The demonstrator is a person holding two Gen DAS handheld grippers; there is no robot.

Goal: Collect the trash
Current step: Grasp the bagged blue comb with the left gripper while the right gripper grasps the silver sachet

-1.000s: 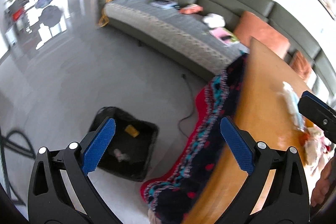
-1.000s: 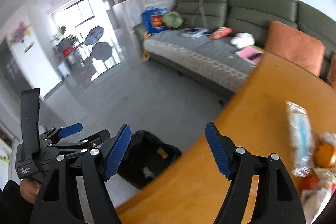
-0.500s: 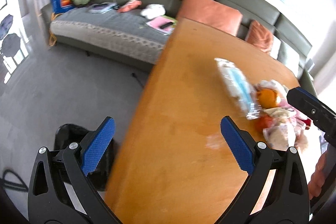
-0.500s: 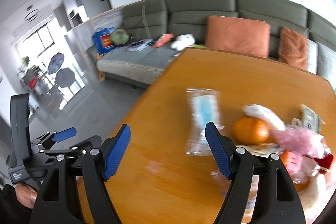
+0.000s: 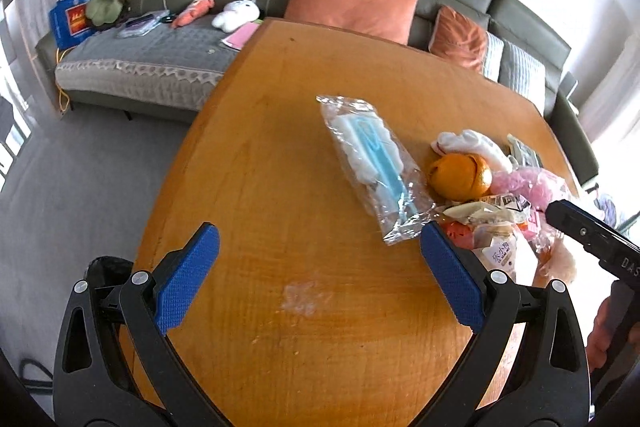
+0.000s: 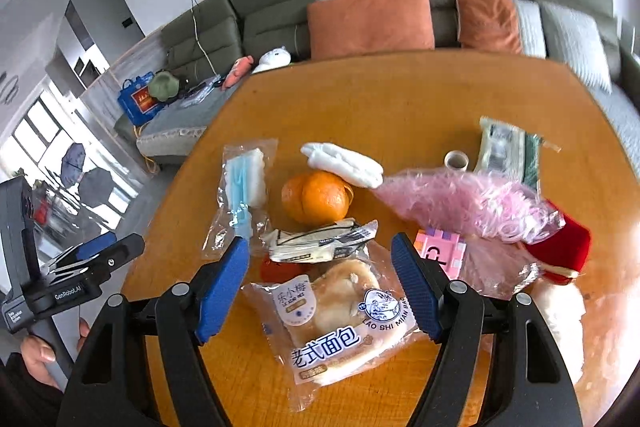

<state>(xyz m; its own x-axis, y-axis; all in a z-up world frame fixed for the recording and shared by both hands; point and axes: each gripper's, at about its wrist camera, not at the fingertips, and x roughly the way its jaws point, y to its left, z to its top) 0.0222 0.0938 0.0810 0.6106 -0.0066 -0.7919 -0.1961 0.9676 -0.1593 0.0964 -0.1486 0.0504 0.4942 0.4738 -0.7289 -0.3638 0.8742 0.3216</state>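
Both wrist views—angled down (near)—share table (image 5: 304,355).

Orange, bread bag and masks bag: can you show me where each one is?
orange (image 6: 315,195), right wrist view, middle of its peel.
bread bag (image 6: 340,315), right wrist view, on the bun inside the wrapper.
masks bag (image 5: 370,151), left wrist view, on the blue masks inside.

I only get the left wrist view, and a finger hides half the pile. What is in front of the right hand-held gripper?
Observer: A bagged bread lies in the gap of the right hand-held gripper, whose fingers are open and not touching it.
Operator: Anything behind the pink bag?
Observer: Yes, a tape roll stands on the table there.
Operator: And right of the bread?
Observer: A pink block, partly under the pink bag.
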